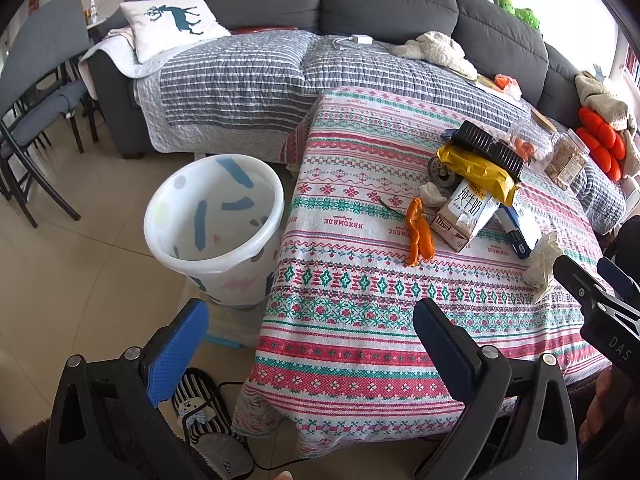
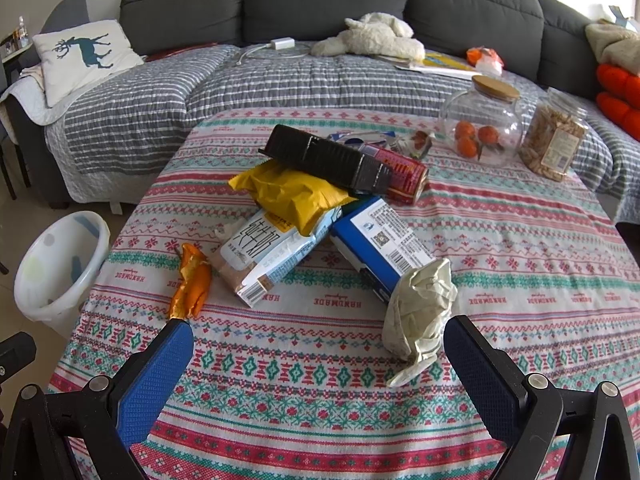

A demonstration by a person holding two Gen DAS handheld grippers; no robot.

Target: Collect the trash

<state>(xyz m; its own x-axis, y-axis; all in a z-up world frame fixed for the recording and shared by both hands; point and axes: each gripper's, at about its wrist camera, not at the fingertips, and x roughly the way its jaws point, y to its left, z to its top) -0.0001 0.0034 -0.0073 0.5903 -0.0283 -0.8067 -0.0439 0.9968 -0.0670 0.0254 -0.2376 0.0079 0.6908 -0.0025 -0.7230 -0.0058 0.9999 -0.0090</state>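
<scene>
Right tongs [image 2: 318,354]: spread wide, nothing held, hovering low over the near part of the tabletop [image 2: 304,420]. Crumpled paper wad [image 2: 420,312] just ahead, nearer the right pad than the left, not yet between the pads.

Left tongs [image 1: 312,344]: likewise spread wide and empty, poised above the near-left edge of the tabletop, with the white bin [image 1: 216,224] on the floor just left of that edge.

Remaining trash, placed relative to the paper wad: blue box [image 2: 380,240] touching it on the far side; milk carton [image 2: 264,252] to the far left, lying under the yellow bag [image 2: 292,192]; black tray [image 2: 328,158] and red can [image 2: 404,174] stacked farther back; orange peel [image 2: 192,280] well to the left, near the tabletop edge closest to the bin.

Step in hand, as judged: approach for a first pickup; bin apparently empty, no item collected.

Next move: advance right tongs until the wad sits between both pads, close gently on the soft paper, lift clear of the blue box, carry left across the tabletop to above the bin, release.
</scene>
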